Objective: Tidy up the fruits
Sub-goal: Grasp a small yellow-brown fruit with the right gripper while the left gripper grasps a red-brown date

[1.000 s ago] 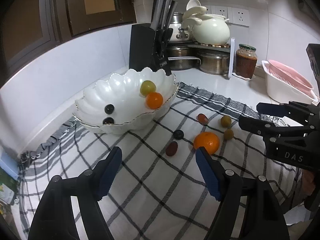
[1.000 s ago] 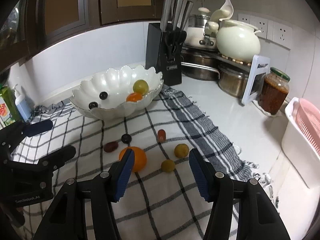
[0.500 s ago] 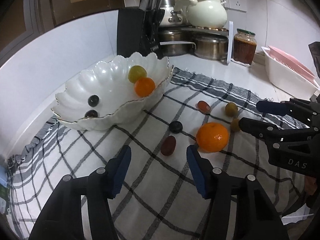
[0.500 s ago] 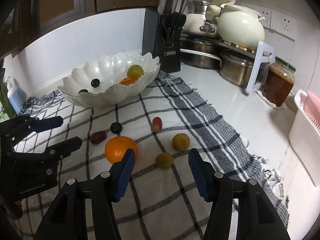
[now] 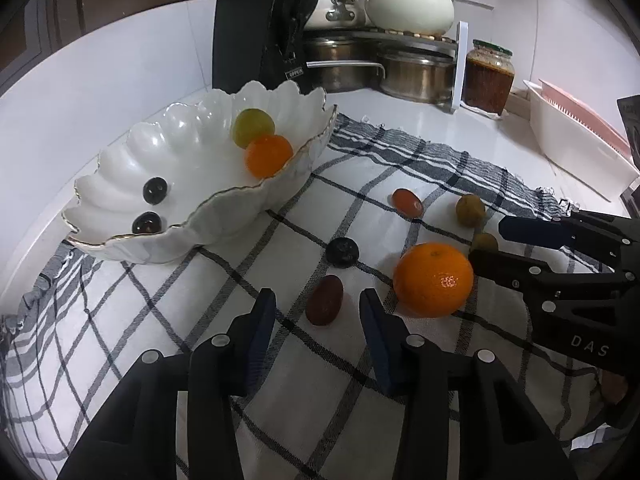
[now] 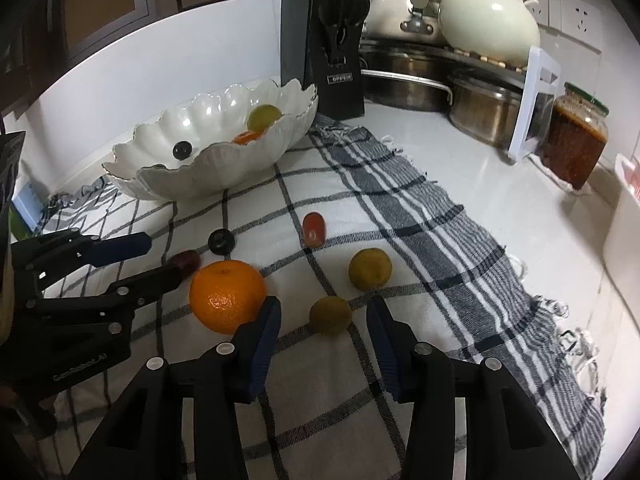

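A white scalloped bowl (image 5: 120,184) on the checked cloth (image 5: 160,320) holds a green fruit (image 5: 253,127), a small orange (image 5: 268,155) and two dark grapes (image 5: 155,191). On the cloth lie a dark red date (image 5: 324,300), a dark grape (image 5: 341,252), a big orange (image 5: 433,279), a red cherry tomato (image 5: 407,203) and two olive-green fruits (image 6: 369,269) (image 6: 330,314). My left gripper (image 5: 318,308) is open, its fingers either side of the date. My right gripper (image 6: 323,312) is open, its fingers either side of the nearer green fruit.
A black knife block (image 5: 260,40) stands behind the bowl. Steel pots (image 5: 416,72), a cream ceramic pot (image 5: 408,0) on a rack and a jar of red sauce (image 5: 489,76) line the back. A white and pink drainer (image 5: 576,136) stands at the right.
Both grippers have moved forward and down toward the cloth. The date now lies between the left fingers, the nearer green fruit between the right fingers. The fruits have not moved.
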Demonstrator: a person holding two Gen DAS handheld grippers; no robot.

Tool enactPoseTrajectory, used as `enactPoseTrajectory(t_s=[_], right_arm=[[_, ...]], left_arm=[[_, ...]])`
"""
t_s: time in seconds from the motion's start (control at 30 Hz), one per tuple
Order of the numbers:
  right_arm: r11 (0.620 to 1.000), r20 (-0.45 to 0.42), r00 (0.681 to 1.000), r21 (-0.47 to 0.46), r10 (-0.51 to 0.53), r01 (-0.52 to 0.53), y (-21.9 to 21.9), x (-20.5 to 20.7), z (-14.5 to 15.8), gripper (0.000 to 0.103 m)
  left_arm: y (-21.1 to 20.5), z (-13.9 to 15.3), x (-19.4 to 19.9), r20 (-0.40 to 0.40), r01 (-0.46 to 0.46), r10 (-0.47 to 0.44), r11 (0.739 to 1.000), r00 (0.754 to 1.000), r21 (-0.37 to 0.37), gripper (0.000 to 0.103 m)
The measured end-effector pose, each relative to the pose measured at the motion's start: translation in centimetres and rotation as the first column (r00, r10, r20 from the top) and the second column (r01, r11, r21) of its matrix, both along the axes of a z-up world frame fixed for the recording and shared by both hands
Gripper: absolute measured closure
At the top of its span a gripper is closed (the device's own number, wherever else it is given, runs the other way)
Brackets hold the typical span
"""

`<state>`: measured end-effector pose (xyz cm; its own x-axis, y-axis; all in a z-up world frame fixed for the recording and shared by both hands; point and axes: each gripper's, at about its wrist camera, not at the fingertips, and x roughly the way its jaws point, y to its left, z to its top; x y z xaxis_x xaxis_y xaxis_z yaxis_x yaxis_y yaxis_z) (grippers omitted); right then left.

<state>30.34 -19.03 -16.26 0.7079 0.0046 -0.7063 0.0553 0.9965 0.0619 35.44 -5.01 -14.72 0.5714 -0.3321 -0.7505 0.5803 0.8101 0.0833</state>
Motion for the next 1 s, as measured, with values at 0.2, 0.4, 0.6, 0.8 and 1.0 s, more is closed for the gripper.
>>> enactPoseTrajectory(t_s=[0.2, 0.4, 0.6, 0.8, 1.0], right_arm=[[1.0, -0.017, 1.0, 0.019, 0.007, -0.007, -0.1, 0.5, -0.5, 0.063], [1.0, -0.03, 0.999, 0.022, 0.011, -0.01, -0.1, 0.8, -0.8, 0.069], [1.0, -0.029, 1.0, 0.021, 0.004, -0.004, -0.3, 1.0, -0.9, 0.078], [1.0, -0.024, 1.0, 0.027, 0.0, 0.001, -0.5, 0.8, -0.7, 0.078], [0.999, 0.0, 1.0, 0.033, 0.006, -0.006, -0.3, 0.1, 0.2, 0.078]], left_arm=[[-0.3, -0.8, 0.6, -0.038, -0.004, 0.004, 1.0, 0.999, 0.002, 0.068], [-0.6, -1.1, 0.9, -0.049, -0.001, 0.001, 1.0, 0.999, 0.013, 0.075], [-0.8, -1.3, 1.2, -0.058, -0.004, 0.005, 1.0, 0.998, 0.007, 0.082], [-0.7, -0.8, 1.0, -0.058, -0.013, 0.013, 1.0, 0.998, -0.009, 0.083], [-0.4, 0.1, 0.4, -0.05, -0.028, 0.027, 0.999, 0.998, -0.03, 0.083]])
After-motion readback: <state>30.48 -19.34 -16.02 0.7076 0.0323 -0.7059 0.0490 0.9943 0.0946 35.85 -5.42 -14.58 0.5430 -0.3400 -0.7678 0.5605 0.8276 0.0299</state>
